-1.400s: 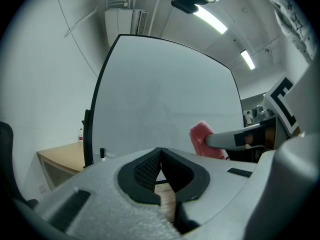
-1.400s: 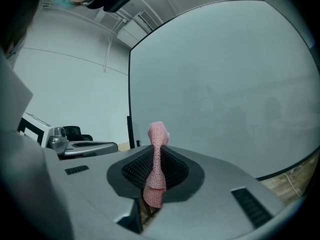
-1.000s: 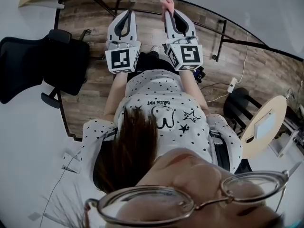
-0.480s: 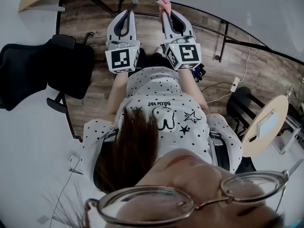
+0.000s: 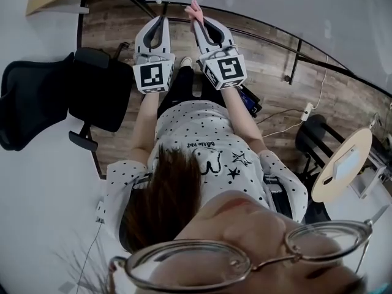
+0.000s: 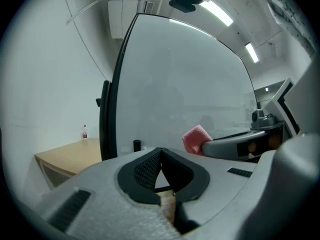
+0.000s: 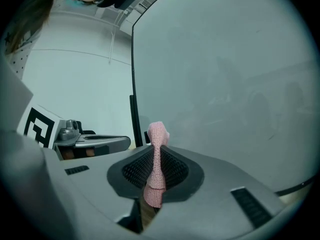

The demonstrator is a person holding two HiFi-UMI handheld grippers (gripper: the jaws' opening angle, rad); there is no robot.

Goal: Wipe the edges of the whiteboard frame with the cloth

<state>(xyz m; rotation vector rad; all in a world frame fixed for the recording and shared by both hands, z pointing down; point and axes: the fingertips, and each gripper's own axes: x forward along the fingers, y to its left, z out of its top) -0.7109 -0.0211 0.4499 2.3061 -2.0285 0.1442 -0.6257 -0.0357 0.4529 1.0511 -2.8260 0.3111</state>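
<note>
Grips the pink cloth (image 7: 155, 134) in the right gripper (image 7: 156, 153), jaws clamped on its folded middle, the top end sticking out past the tips, near the upright black frame (image 7: 133, 74) of the whiteboard (image 7: 225, 74); contact with the board not discernible. Holds the left gripper (image 6: 160, 152) just beside, jaws pressed together with nothing between, facing the same board.

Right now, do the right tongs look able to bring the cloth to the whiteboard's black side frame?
Probably yes: the right tongs grip the cloth just in front of the frame with nothing between, and the left tongs sit alongside, shut.
</note>
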